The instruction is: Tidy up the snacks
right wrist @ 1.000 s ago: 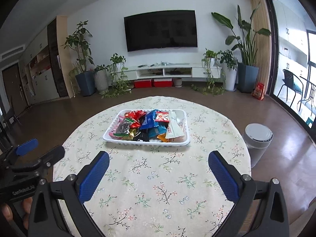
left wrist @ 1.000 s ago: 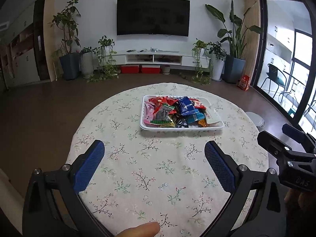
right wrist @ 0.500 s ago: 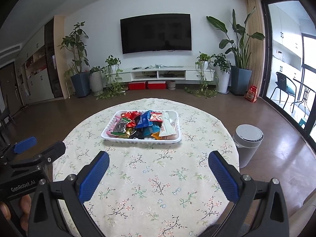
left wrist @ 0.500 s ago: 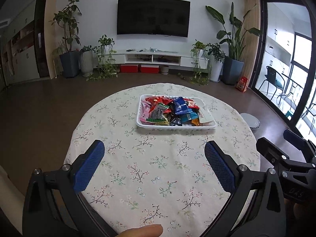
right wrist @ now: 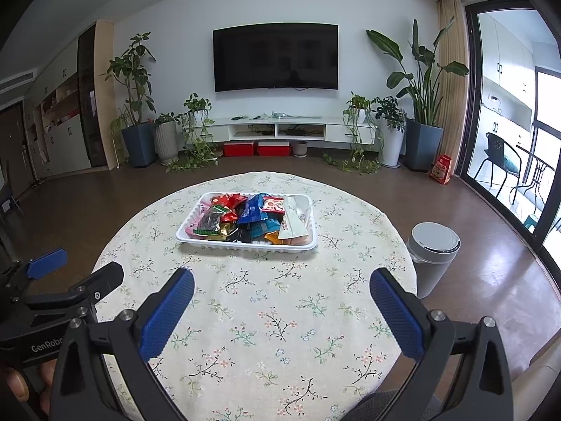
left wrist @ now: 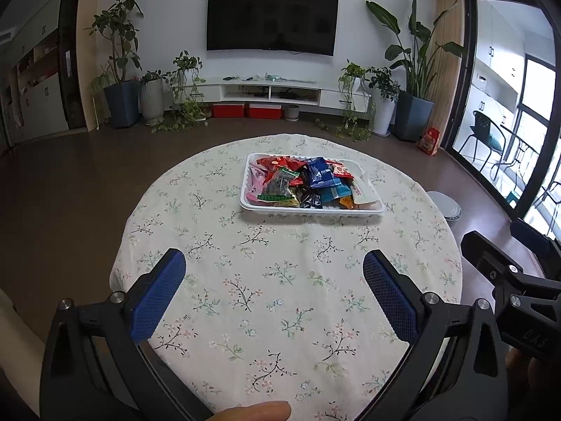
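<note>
Both hand-held grippers are spread wide with nothing between the pads: left hand-held gripper [left wrist: 273,291] and right hand-held gripper [right wrist: 282,310] hang side by side over the near edge of the round tabletop [left wrist: 245,301]. The snacks [left wrist: 308,182] sit piled in a white tray [left wrist: 312,210] straight ahead of both hand-held grippers, well apart from the fingertips, past the tabletop's middle. No packet shows on the floral cloth outside the tray. Tray long axis runs crosswise to both hand-held grippers' pointing direction, so the near long rim faces the fingers. From the left wrist view the tray lies slightly right of centre; from the right wrist view the snacks [right wrist: 252,217] and tray [right wrist: 245,245] lie slightly left of centre, so it sits roughly between the two, neither clearly nearer. The white pouch [right wrist: 292,221] lies at the tray's right end, closer to the right hand-held gripper; the pink and red packets [left wrist: 259,179] at the left end, closer to the left one. Judgement: snacks all in the tray fits either a mixed pile awaiting sorting or a finished gather-up; can't tell which.
</note>
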{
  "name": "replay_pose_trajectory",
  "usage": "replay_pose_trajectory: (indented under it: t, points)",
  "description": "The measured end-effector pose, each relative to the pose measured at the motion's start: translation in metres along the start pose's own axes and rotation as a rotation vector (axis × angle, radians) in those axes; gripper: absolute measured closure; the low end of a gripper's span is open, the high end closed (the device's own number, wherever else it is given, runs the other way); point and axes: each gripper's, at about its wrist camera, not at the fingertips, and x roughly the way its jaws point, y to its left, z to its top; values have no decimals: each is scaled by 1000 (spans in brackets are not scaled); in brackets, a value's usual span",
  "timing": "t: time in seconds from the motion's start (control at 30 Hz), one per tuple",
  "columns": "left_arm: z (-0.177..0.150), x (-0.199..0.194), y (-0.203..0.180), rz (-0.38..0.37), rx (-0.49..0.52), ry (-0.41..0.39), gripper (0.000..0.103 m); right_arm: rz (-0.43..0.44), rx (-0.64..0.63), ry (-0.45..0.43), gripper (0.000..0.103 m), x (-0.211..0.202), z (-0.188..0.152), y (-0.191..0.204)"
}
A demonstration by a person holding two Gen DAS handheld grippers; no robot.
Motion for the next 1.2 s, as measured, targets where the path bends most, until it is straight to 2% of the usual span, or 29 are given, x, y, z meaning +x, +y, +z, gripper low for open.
replay_pose_trajectory:
  t: [1.2]
  points:
    - [-8, 25, 7, 11, -7, 34, 0, -11, 5, 63, 0, 17, -9, -4]
